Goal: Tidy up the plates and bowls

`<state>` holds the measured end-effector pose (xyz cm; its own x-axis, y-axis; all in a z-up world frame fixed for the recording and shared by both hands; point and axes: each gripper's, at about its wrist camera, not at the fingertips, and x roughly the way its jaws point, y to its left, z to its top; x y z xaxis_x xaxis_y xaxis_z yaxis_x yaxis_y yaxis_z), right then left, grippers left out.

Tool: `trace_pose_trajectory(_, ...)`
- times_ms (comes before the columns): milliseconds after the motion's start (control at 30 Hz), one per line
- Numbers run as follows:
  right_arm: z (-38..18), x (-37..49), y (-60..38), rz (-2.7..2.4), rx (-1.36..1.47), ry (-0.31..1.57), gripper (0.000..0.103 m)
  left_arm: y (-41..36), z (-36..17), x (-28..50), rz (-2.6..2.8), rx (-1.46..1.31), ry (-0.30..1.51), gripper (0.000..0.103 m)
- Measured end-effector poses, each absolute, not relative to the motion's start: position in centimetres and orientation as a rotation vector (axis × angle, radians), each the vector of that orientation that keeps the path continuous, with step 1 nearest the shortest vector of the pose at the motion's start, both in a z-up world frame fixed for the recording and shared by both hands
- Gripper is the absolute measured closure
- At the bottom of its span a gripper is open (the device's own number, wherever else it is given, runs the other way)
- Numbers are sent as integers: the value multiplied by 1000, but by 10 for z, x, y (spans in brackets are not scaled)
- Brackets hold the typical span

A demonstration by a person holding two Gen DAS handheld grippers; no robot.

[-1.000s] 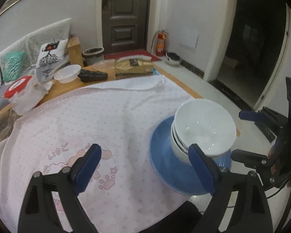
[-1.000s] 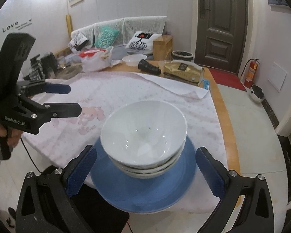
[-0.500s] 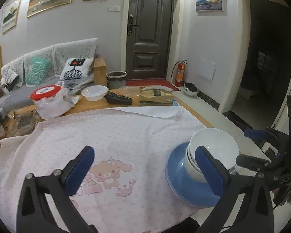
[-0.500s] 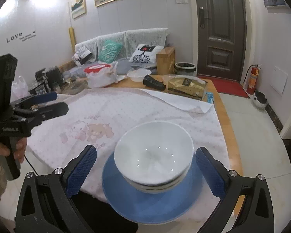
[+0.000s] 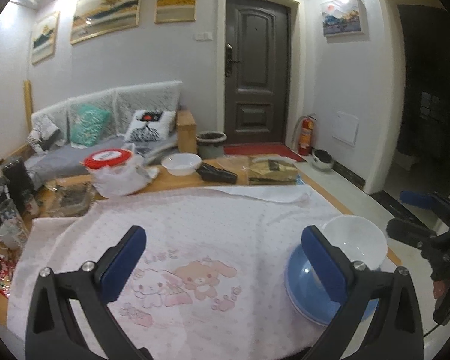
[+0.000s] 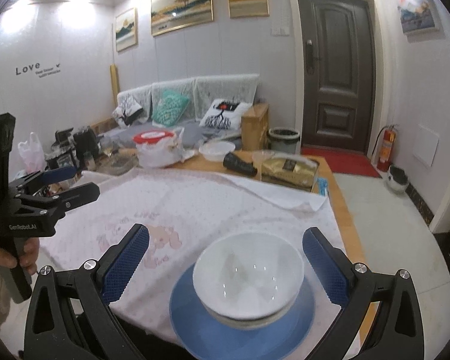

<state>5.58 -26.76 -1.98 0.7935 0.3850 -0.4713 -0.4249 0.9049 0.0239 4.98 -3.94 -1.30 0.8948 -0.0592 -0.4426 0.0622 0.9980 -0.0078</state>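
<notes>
A stack of white bowls [image 6: 248,276] sits on a blue plate [image 6: 195,324] at the near right corner of the table; both also show in the left wrist view, the bowls [image 5: 357,241] on the plate [image 5: 303,297]. My right gripper [image 6: 225,265] is open and empty, held back above and short of the stack. My left gripper [image 5: 223,259] is open and empty, above the pink cloth to the left of the stack. Each gripper shows in the other's view, the right one [image 5: 417,213] and the left one [image 6: 72,183].
A pink cartoon-print cloth [image 5: 195,228] covers the wooden table [image 6: 342,204]. At the far end lie a small white bowl [image 5: 181,163], a red-lidded tub in a bag [image 5: 111,165], a black object [image 5: 217,174] and a gold box [image 5: 271,169]. Cups and clutter stand at left [image 5: 9,219].
Both grippers have drawn back and risen from the stack, so the bowls and plate look smaller and the room shows more. The stack has not moved.
</notes>
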Motion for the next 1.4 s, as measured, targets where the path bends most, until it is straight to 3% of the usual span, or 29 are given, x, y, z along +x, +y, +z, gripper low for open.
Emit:
trace_pose_trajectory(400,-1,31,-253,388,-86,297,1,-13,-4,29,36,-41,395,0)
trace_pose_trajectory(1400,0,28,-245,404,-99,286,1,-5,-8,28,64,-28,396,0)
